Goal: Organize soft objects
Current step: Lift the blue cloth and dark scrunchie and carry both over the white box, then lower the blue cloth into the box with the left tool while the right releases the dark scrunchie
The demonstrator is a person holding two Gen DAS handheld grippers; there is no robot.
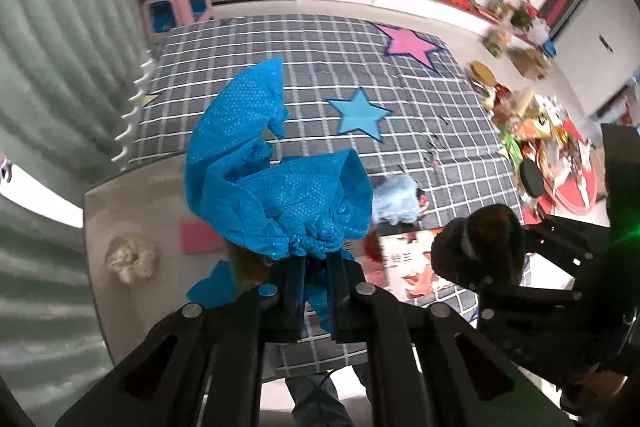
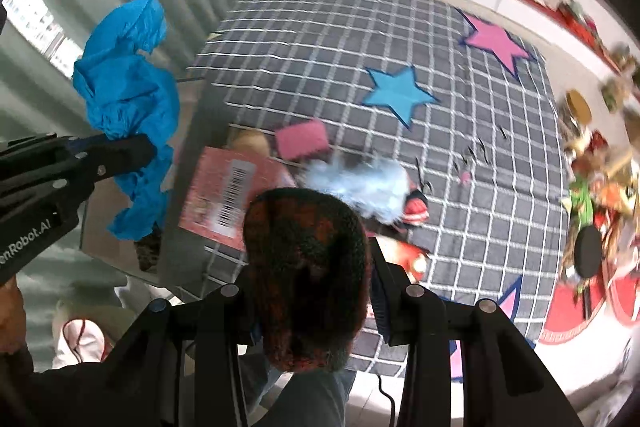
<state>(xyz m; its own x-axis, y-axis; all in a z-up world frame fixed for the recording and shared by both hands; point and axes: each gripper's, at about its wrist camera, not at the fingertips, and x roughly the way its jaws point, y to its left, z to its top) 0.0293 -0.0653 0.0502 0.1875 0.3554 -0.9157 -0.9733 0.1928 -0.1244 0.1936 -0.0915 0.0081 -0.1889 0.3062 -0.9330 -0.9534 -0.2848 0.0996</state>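
I see the left gripper (image 1: pixel 318 269) clamped on a blue cloth (image 1: pixel 280 187) billowing above it – the right gripper (image 2: pixel 310 291) grips a dark fuzzy thing (image 2: pixel 306 267), maybe a scrunchie, at lower centre.

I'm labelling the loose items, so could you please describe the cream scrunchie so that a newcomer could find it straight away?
Start at the grey checked cloth with stars, then move to the bare pale tabletop at its left edge. The cream ruffled fabric scrunchie lies there alone, left of the flat pink rectangular pad. It is the only pale, ring-shaped item with a puckered centre.
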